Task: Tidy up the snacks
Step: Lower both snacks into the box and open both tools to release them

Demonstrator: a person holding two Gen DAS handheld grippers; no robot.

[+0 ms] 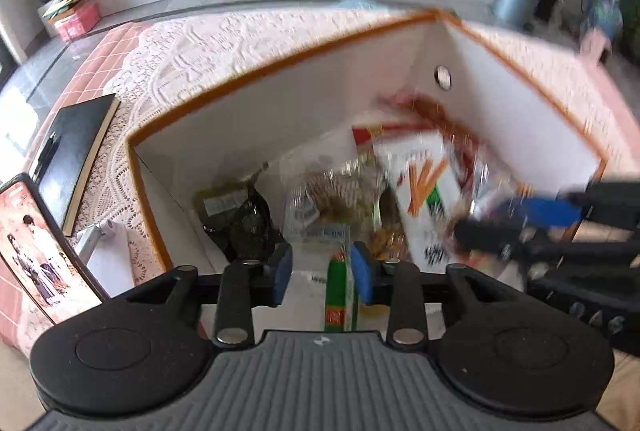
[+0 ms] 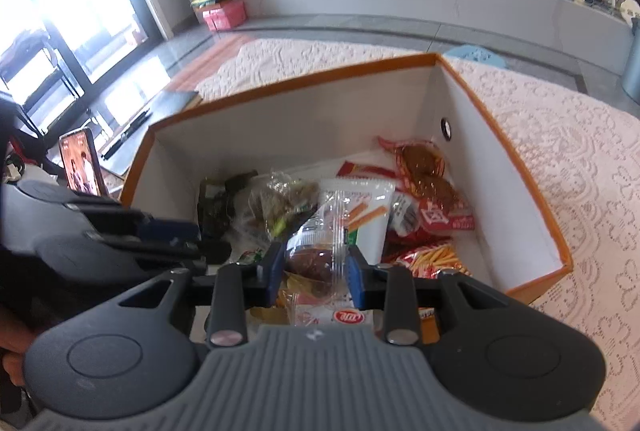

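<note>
At frame centre the right gripper [image 2: 316,267] grips a clear packet [image 2: 320,255] over the box [image 2: 500,135], to drop it in. The left gripper [image 1: 322,269], half open, presses nothing; a green packet [image 1: 338,295] stands between its pads.

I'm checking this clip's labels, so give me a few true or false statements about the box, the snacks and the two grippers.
1. The right gripper holds a clear snack packet. True.
2. The box is empty. False: several snack packs lie in it.
3. The box rim is orange. True.
4. The phone lies inside the box. False: it stands outside, beside a black notebook.
</note>
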